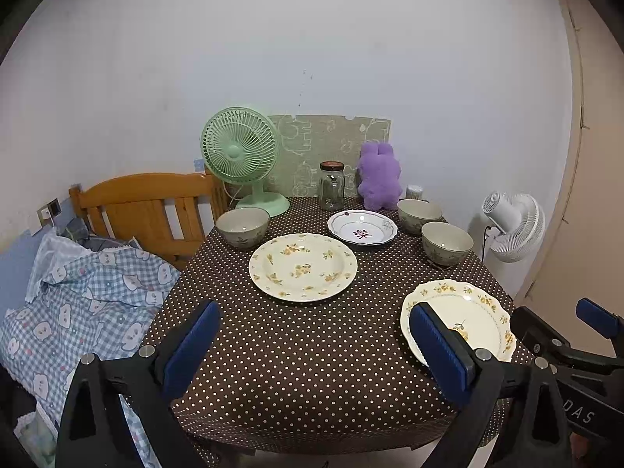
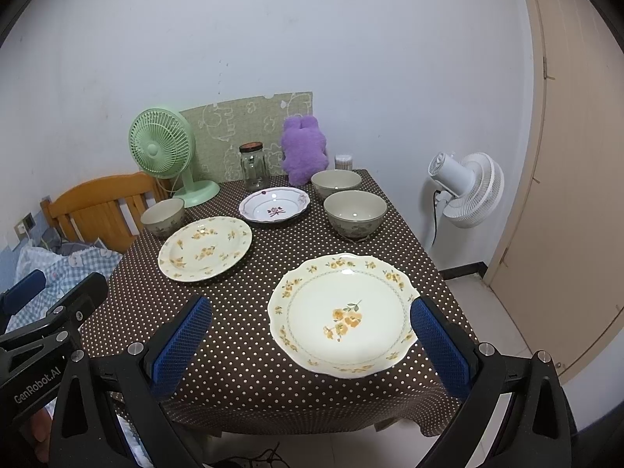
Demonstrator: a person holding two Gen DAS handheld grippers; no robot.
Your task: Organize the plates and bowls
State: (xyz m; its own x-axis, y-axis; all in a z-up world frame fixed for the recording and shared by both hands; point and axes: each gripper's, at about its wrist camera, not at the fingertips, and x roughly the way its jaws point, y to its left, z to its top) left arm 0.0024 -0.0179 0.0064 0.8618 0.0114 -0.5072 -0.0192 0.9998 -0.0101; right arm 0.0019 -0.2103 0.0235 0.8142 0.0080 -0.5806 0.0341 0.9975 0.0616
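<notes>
On the brown dotted table [image 1: 312, 351] lie a scalloped cream plate with yellow flowers [image 2: 343, 312] at the front right, a round yellow-flowered plate [image 2: 204, 247] in the middle, and a small white plate with a red motif [image 2: 275, 204] behind. Three grey-green bowls stand there: one at the left [image 2: 163, 216], two at the right [image 2: 355, 212] [image 2: 336, 183]. My left gripper [image 1: 314, 335] is open and empty above the table's front. My right gripper [image 2: 310, 331] is open and empty, hovering near the scalloped plate's front edge.
A green fan [image 1: 243, 160], a glass jar [image 1: 331, 185], a purple plush toy [image 1: 379, 181] and a small container [image 2: 344, 162] stand along the back. A wooden bed frame [image 1: 144, 210] with checked bedding is at the left. A white fan [image 2: 466, 189] stands at the right.
</notes>
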